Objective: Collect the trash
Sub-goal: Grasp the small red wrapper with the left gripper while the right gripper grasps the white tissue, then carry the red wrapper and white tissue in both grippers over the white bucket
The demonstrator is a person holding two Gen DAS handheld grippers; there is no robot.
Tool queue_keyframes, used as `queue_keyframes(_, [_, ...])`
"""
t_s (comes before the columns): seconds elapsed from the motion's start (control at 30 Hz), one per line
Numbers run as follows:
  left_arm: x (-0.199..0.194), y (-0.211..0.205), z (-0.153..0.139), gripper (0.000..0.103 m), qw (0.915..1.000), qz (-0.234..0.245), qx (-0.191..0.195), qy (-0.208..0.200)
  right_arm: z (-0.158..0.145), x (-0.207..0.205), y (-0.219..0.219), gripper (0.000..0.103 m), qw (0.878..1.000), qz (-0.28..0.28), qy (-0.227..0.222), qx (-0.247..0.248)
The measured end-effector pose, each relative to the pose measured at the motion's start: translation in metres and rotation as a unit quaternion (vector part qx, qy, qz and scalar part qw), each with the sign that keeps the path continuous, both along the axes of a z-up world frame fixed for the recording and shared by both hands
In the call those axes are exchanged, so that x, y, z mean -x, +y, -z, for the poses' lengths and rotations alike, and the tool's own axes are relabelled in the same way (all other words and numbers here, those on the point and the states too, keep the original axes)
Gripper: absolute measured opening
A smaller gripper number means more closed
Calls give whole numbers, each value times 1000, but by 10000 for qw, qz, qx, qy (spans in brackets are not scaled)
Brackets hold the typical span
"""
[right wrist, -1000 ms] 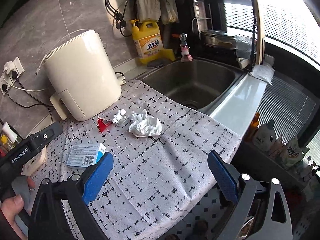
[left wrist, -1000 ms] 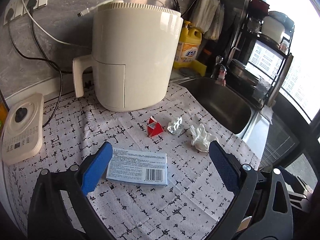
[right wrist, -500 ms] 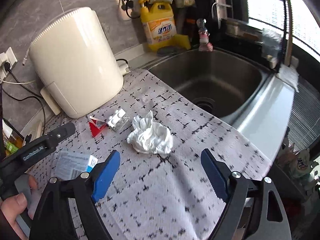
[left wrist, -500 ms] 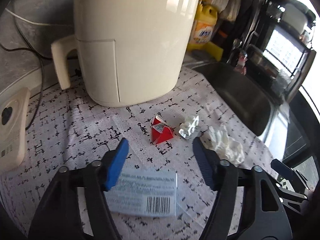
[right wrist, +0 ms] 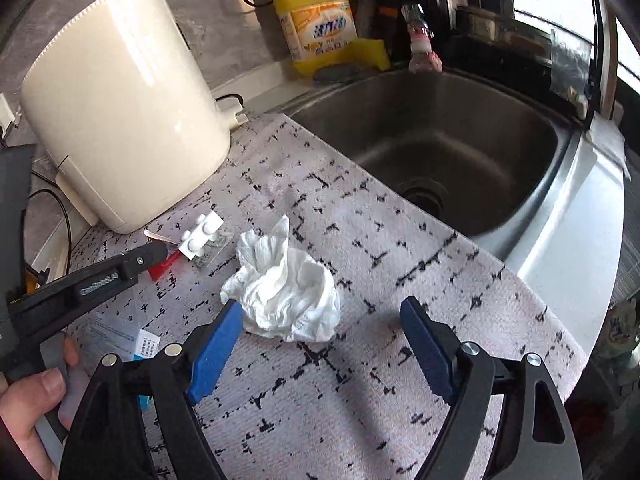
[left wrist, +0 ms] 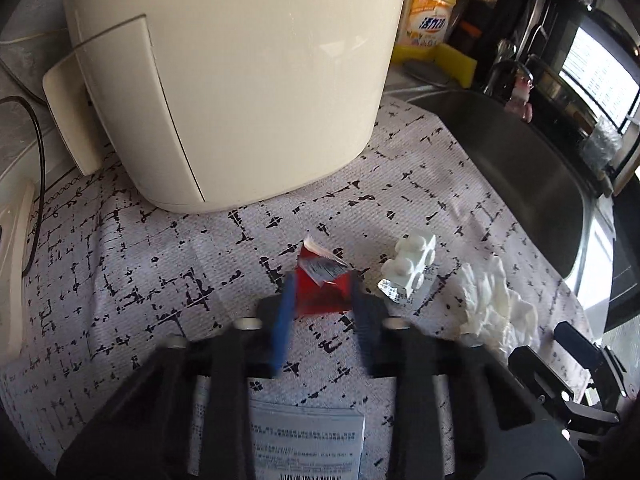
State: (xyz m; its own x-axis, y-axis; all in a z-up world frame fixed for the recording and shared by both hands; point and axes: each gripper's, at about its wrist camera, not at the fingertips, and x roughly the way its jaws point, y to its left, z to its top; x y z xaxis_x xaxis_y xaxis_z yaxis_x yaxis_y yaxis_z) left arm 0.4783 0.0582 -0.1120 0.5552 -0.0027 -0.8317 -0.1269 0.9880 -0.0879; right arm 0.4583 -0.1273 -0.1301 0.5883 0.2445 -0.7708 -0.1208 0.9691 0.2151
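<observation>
A red triangular wrapper (left wrist: pixel 320 292) lies on the patterned mat, in front of the cream air fryer. My left gripper (left wrist: pixel 322 298) is closing on it, its blurred blue pads touching both sides. In the right wrist view one of its black fingers (right wrist: pixel 140 260) reaches the wrapper (right wrist: pixel 162 268). A crumpled white tissue (right wrist: pixel 288 292) lies just ahead of my right gripper (right wrist: pixel 320 312). Those jaws are wide and closing slightly, and the left pad is at the tissue's edge. A white blister pack (left wrist: pixel 412 268) sits between wrapper and tissue. A blue-and-white box (left wrist: pixel 304 440) lies under the left gripper.
The air fryer (right wrist: pixel 120 108) stands at the back left and its cord runs along the wall. The steel sink (right wrist: pixel 552 148) opens at the right, with a yellow detergent bottle (right wrist: pixel 316 20) behind it. A hand (right wrist: pixel 32 400) holds the left gripper's handle.
Both grippers moved forward and down toward the mat. The left jaws went from wide open to narrow around the red wrapper. The right gripper came up to the tissue and narrowed a little.
</observation>
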Motion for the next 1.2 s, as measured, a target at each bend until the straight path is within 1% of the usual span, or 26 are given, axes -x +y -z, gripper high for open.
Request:
queue_keyframes(0.03, [2, 0, -1, 21, 10000, -30, -21, -44, 0, 0, 1, 73, 10000, -31, -28, 1])
queue_keyframes(0.1, [6, -3, -7, 21, 9999, -15, -81, -147, 3, -1, 5, 36, 9998, -175, 68, -34])
queue_keyframes(0.13, [9, -4, -11, 21, 9997, 6, -109, -199, 5, -2, 7, 29, 9995, -253, 154, -67])
queue_keyframes(0.2, [15, -5, -17, 21, 9995, 49, -125, -286, 5, 2, 9, 13, 9995, -288, 127, -85])
queue_keyframes(0.27, [21, -5, -25, 21, 9992, 65, -110, -368, 1, 8, 10, 8, 9995, -284, 89, -68])
queue_keyframes(0.53, [58, 0, -49, 21, 9976, 85, 50, -688, -25, 42, 8, 7, 9996, -184, -201, -65])
queue_keyframes(0.7, [86, -1, -57, 21, 9963, 179, 195, -820, -42, 73, 9, 7, 9990, -110, -428, 37])
queue_keyframes(1.0, [124, -15, -64, 21, 9939, 510, 315, -928, -58, 123, 0, 7, 9985, 168, -502, 139])
queue_keyframes(1.2, [138, -31, -66, 21, 9919, 703, 422, -968, -65, 149, -17, 7, 9979, 360, -497, 205])
